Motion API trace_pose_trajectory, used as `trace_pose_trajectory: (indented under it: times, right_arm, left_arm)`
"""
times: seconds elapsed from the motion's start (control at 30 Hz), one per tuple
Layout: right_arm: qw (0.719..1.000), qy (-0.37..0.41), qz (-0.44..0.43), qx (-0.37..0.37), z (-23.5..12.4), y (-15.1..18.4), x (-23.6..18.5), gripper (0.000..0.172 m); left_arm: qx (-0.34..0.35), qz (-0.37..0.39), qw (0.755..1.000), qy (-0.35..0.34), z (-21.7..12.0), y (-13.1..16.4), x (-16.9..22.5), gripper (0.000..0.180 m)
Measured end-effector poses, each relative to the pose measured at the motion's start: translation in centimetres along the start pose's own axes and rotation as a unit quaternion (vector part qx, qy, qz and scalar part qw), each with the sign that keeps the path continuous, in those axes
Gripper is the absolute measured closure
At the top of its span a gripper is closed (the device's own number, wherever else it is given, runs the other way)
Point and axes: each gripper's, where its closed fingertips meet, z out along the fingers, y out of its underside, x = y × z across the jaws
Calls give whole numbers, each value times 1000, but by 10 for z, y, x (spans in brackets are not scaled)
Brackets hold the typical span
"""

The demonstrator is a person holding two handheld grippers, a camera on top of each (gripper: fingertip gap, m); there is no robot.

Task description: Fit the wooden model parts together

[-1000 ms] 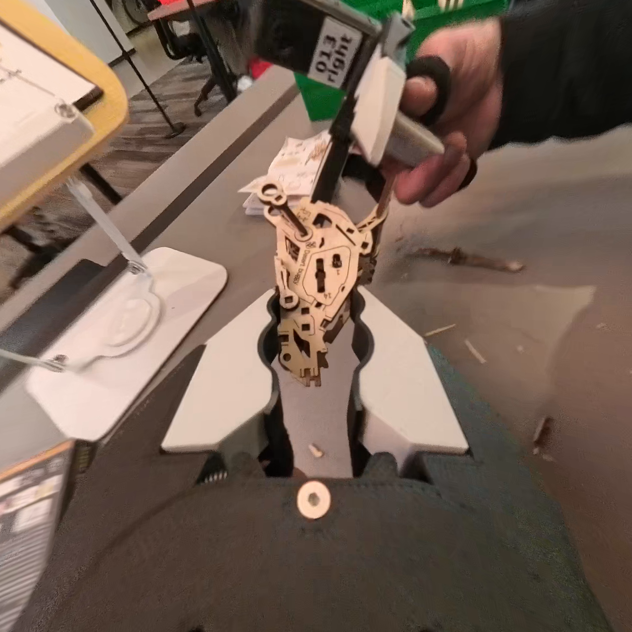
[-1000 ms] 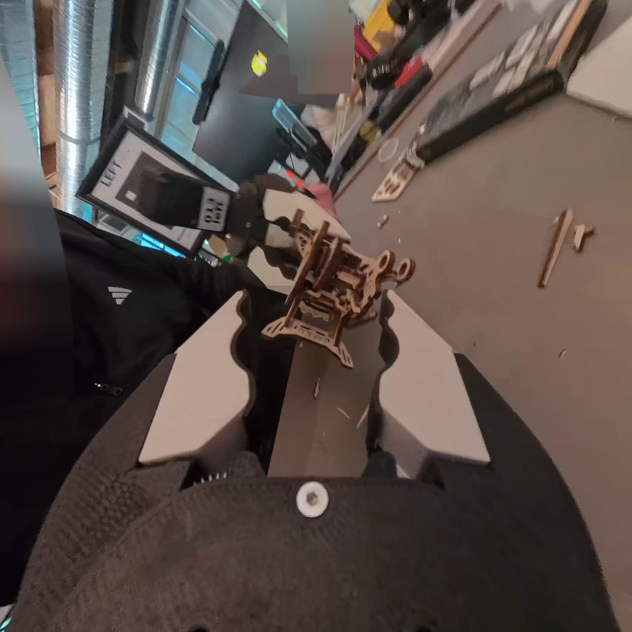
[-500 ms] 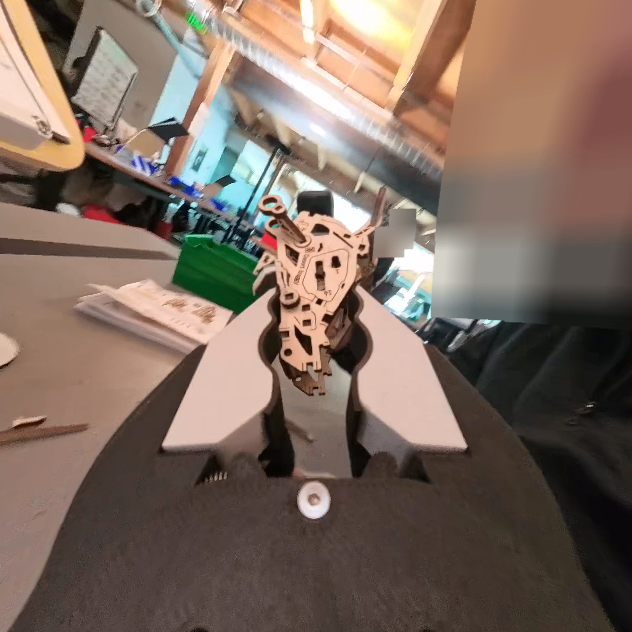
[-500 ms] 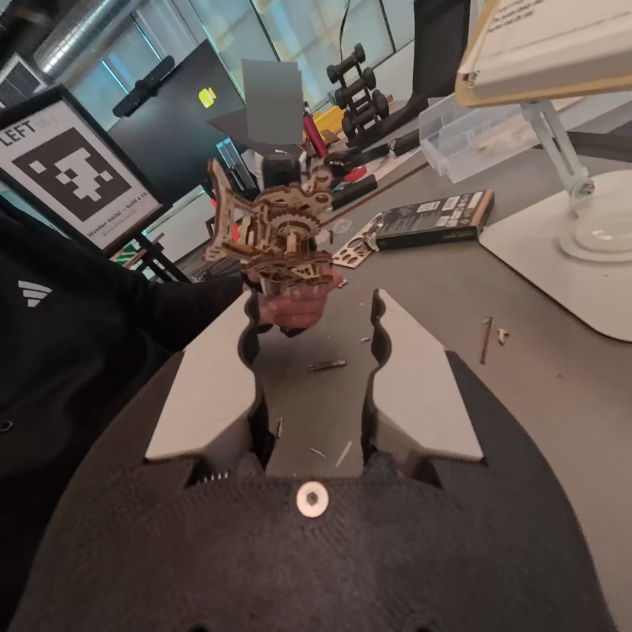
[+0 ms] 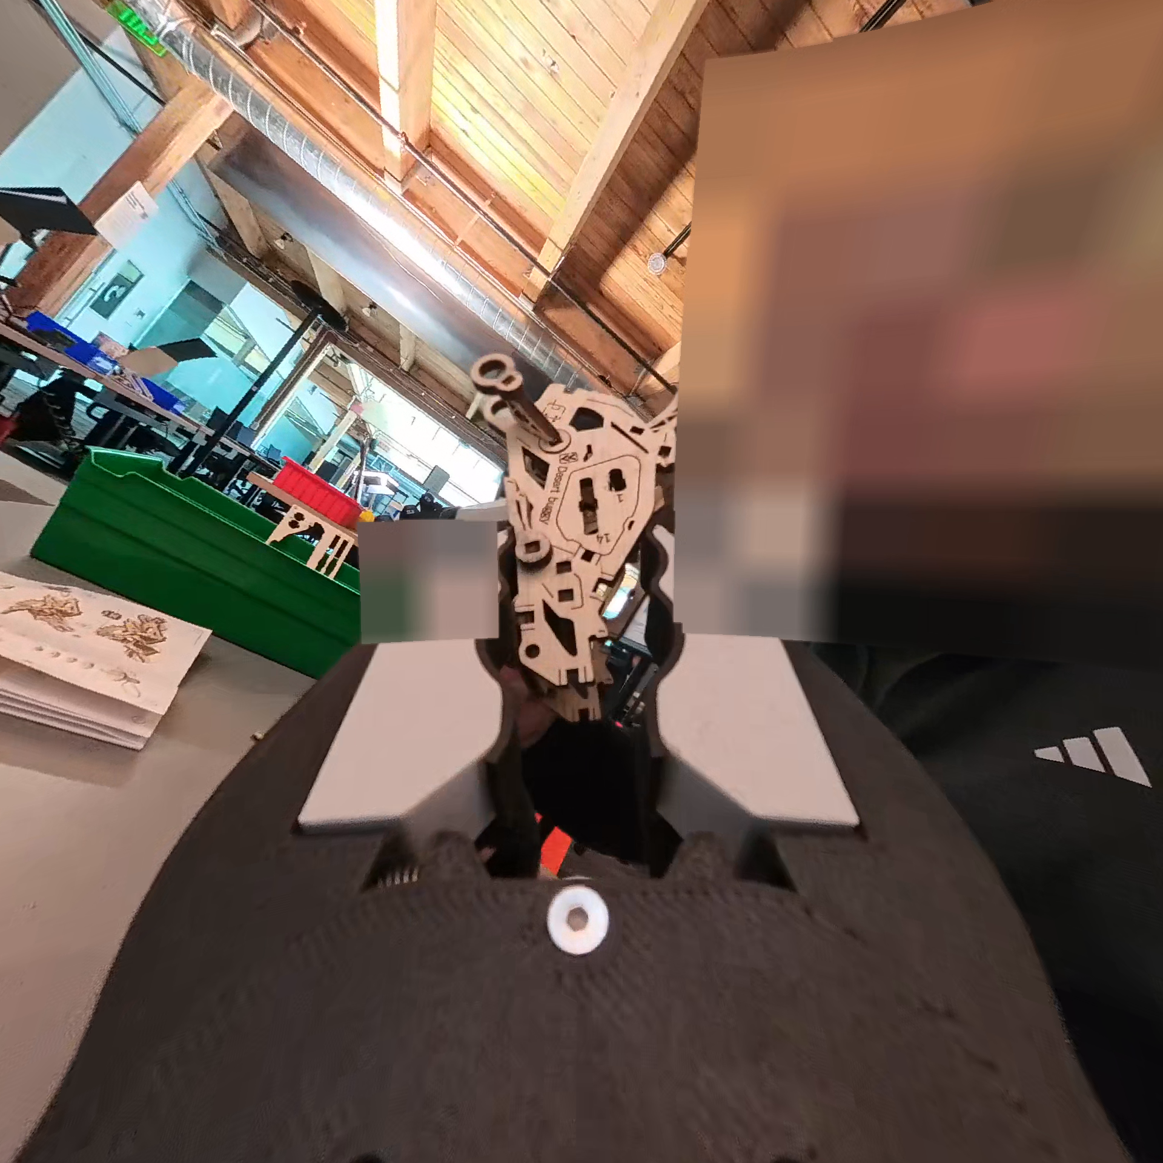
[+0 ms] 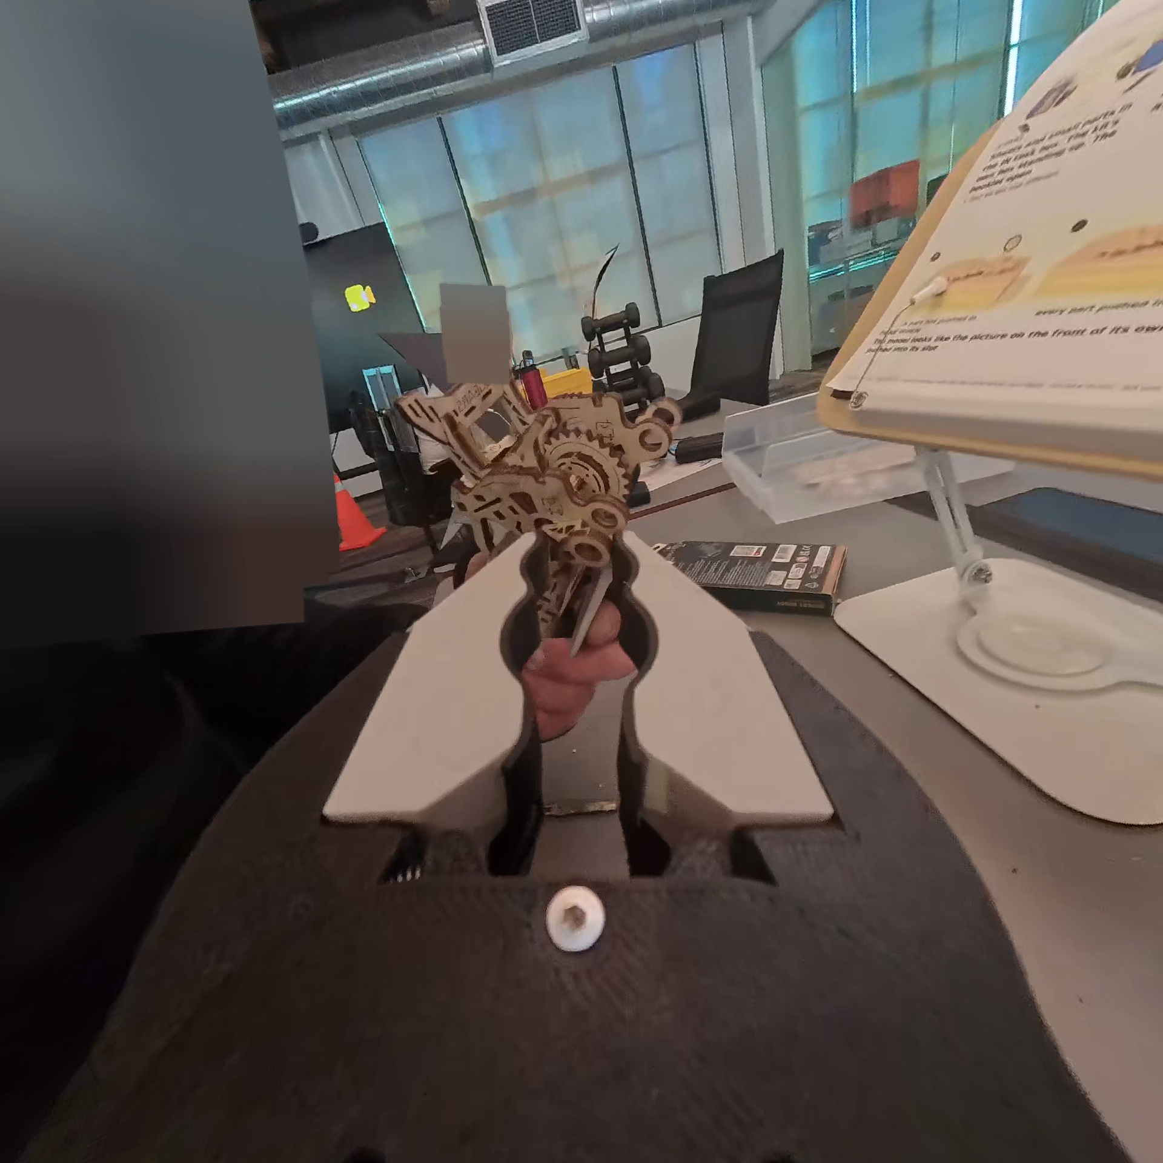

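My left gripper [image 5: 582,566] is tipped upward, its two grey fingers [image 5: 415,724] standing partly apart and clamped on the pale wooden model [image 5: 579,535], which sticks up beyond the tips. My right gripper [image 6: 576,554] is held roughly level, its fingers [image 6: 466,679] drawn close together around the lower end of the same wooden model. Behind those fingers my left hand [image 6: 569,673] shows, curled around its gripper's handle, with a black sleeve [image 6: 189,692] behind it.

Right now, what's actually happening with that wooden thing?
A person holds the wooden model up off the gray table with two handheld grippers. The left gripper clamps its lower part. The right gripper has its fingers narrowed around a round part near the gear; whether they press is unclear.
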Motion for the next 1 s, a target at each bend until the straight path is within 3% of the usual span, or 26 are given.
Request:
trace_pose_trajectory:
  times: [0.27, 0.43, 0.57, 0.7, 0.83, 1.0]
  right_arm:
    - [1000, 19, -9, 23, -6, -5, 1, 159]
    - [998, 32, -22, 40, -12, -10, 2, 159]
    - [996, 44, -58, 51, -16, -17, 0, 159]
    - [990, 61, -112, 54, -16, -20, -5, 160]
    - [982, 64, -171, 59, -13, -23, -17, 159]
    - [969, 71, -232, 55, -16, -28, -28, 159]
  left_arm:
    - [-4, 29, 999, -44, 1, -3, -10, 139]
    - [-58, 165, 975, -138, 3, -7, -11, 123]
    - [-134, 335, 908, -213, 8, -12, -4, 109]
    - [-235, 519, 775, -272, 25, -9, -4, 111]
    - [-281, 602, 683, -305, 32, -9, -11, 129]
    - [-271, 608, 691, -282, 40, -8, 0, 135]
